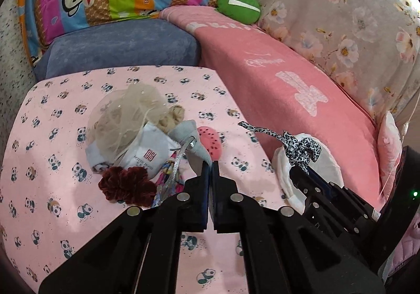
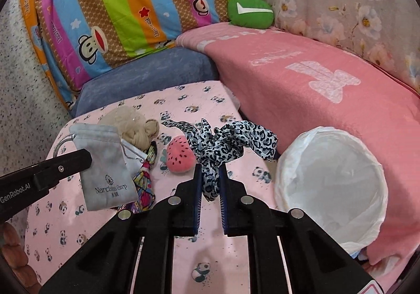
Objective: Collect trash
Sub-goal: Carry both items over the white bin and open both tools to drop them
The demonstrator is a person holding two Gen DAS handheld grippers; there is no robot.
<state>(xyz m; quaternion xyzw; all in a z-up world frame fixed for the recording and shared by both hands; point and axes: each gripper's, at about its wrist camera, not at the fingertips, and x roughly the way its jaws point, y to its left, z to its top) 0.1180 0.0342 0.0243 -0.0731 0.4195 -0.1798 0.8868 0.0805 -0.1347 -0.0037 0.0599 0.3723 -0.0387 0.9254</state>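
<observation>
My left gripper (image 1: 211, 165) is shut on the lower end of a grey drawstring pouch (image 1: 193, 143), held just above the pile. In the right wrist view the pouch (image 2: 105, 165) hangs from the left gripper (image 2: 86, 160), lettering showing. My right gripper (image 2: 210, 168) is shut on a black-and-white leopard-print cloth (image 2: 225, 144), which bunches above the jaws. From the left wrist view the same cloth (image 1: 302, 149) hangs in front of the white lined bin (image 1: 328, 162). The bin (image 2: 333, 183) stands open to the right of the right gripper.
On the pink panda sheet (image 1: 52, 189) lie a beige net (image 1: 128, 115), a white bag with a red logo (image 1: 147, 156), a dark red scrunchie (image 1: 126, 185), a watermelon plush (image 2: 181, 156) and a colourful cloth (image 2: 144, 183). A pink blanket (image 2: 302, 78) and cushions rise behind.
</observation>
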